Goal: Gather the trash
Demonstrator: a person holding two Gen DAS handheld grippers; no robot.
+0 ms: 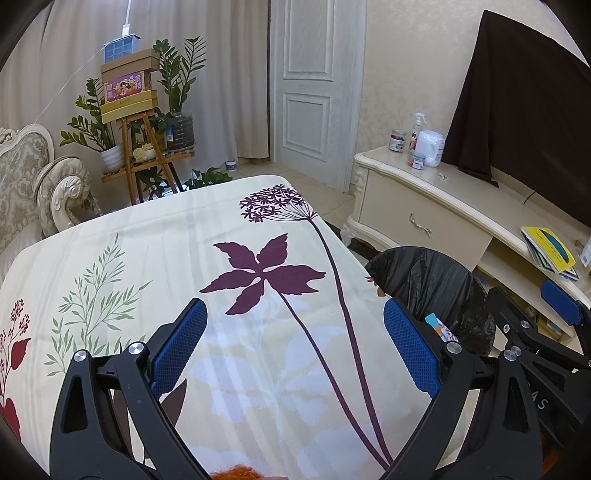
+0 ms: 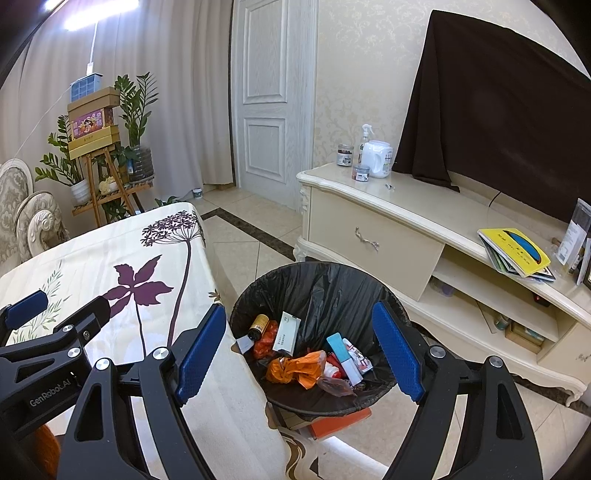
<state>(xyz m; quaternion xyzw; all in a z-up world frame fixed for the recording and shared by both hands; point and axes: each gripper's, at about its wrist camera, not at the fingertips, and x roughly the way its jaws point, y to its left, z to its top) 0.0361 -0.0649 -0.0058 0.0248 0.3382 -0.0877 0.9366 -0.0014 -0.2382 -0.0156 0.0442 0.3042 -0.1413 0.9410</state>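
Left gripper (image 1: 291, 345) over desk (image 1: 110, 236), right gripper (image 2: 299, 347) over bin (image 2: 314, 280): I held both jaws open, empty. Risk: nudging bin rim, spilling orange wrapper (image 2: 295, 369).

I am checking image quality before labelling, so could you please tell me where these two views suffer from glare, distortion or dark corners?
Left wrist view: strong fisheye bending, with the door and cabinet edges curved, black vignette in the corners and a pale light patch on the tablecloth. Right wrist view: blown-out glare at the top left on the curtain, the same curvature and dark corners; the bin contents are sharp.
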